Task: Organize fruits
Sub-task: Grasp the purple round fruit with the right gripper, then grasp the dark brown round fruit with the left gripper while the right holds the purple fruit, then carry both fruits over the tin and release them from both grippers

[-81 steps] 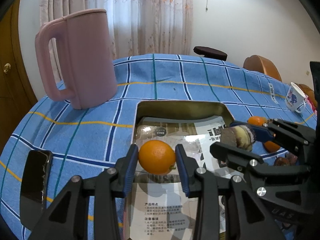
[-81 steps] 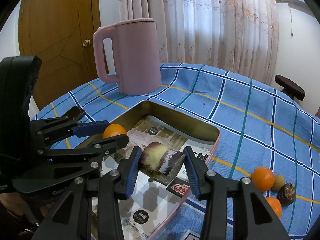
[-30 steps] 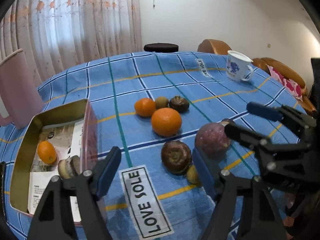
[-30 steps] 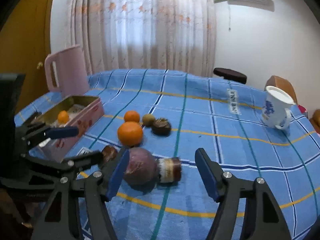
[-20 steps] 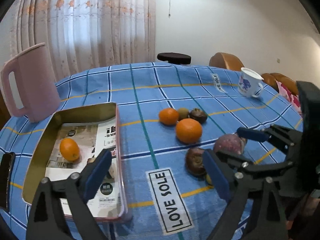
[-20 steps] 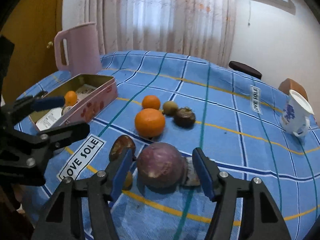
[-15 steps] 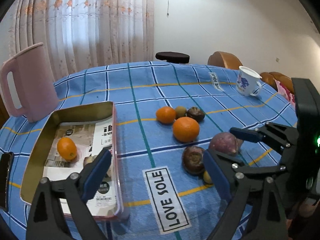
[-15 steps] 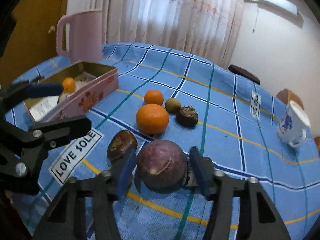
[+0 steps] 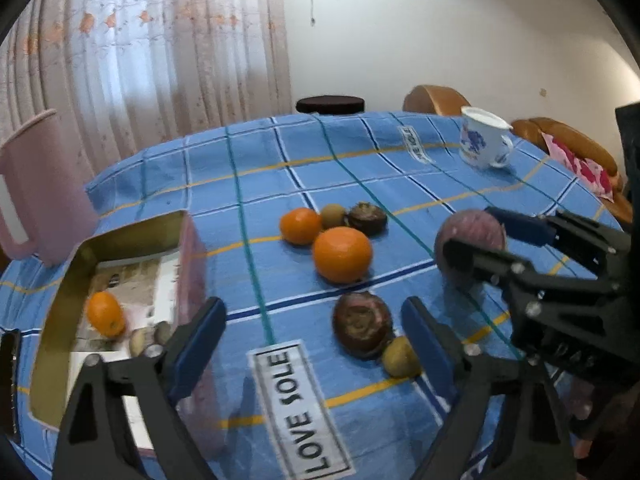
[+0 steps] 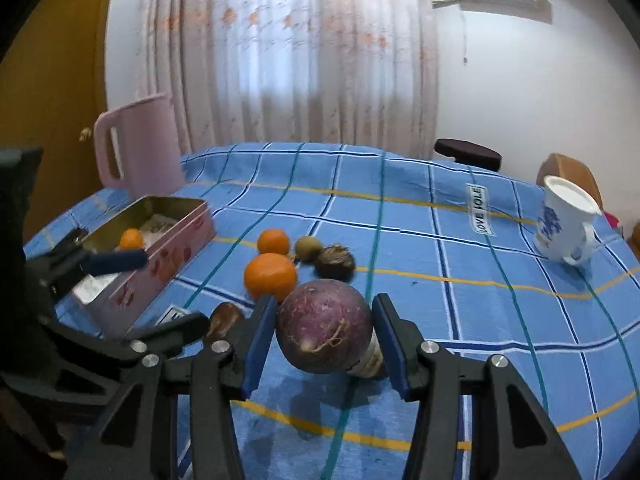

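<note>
My right gripper (image 10: pixel 324 338) is shut on a round purple fruit (image 10: pixel 325 326) and holds it just above the blue checked cloth; the pair also shows in the left wrist view (image 9: pixel 470 240). My left gripper (image 9: pixel 312 344) is open and empty, with a dark brown fruit (image 9: pixel 362 324) and a small yellow-green fruit (image 9: pixel 400 356) between its fingers on the cloth. A large orange (image 9: pixel 342 255), a smaller orange (image 9: pixel 300 225), a green-brown fruit (image 9: pixel 333 216) and a dark fruit (image 9: pixel 367 218) lie beyond. The gold tin (image 9: pixel 132 232) on the left holds a small orange (image 9: pixel 105 314) and a brownish piece (image 9: pixel 148 338).
A pink jug (image 10: pixel 138 146) stands behind the tin. A white and blue mug (image 10: pixel 564 222) stands at the far right of the table. A dark stool (image 10: pixel 468 154) and wooden chair backs lie beyond the table's far edge. Curtains hang behind.
Both grippers left the tin, where the small orange and the brownish piece now lie. My right gripper moved to the purple fruit, closed on it and lifted it. My left gripper opened wide over the dark brown fruit.
</note>
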Tool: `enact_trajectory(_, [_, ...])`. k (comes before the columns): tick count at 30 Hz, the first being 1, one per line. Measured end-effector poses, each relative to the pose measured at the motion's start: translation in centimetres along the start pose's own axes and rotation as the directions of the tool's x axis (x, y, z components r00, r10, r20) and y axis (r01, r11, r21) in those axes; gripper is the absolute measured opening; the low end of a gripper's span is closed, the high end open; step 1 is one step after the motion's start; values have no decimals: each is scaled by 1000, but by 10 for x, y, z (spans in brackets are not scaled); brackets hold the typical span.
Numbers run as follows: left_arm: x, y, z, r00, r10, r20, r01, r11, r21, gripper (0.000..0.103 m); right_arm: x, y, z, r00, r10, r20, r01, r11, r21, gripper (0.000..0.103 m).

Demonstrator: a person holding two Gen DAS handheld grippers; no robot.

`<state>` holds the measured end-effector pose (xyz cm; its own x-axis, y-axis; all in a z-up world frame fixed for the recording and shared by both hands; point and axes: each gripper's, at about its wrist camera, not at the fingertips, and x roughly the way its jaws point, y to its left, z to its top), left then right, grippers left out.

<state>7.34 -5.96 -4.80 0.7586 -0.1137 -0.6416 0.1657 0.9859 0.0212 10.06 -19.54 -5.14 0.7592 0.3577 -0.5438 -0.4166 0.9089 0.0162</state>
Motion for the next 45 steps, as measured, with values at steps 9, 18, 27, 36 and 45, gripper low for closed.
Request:
enact_trajectory(9, [29, -11, 3, 993, -64, -103, 65, 998, 13, 49, -6, -8, 0, 999, -11, 36, 9, 999, 42, 51])
enact_trajectory(18, [29, -7, 2, 989, -102, -108, 100, 995, -19, 40, -6, -6, 0, 999, -19, 32, 19, 1000, 24, 51])
enact_trajectory(27, [1, 2, 2, 998, -47, 40, 49, 998, -44, 40, -13, -3, -3, 997, -6, 72, 5, 1000, 8, 51])
enact_trajectory(36, [-13, 8, 1, 992, -25, 124, 34, 997, -71, 40, -20, -1, -3, 994, 15, 106, -15, 1000, -1, 51])
enact_trajectory(45, [-20, 8, 0, 986, 3, 166, 11, 997, -82, 40, -26, 0, -4, 990, 27, 138, -25, 1000, -16, 51])
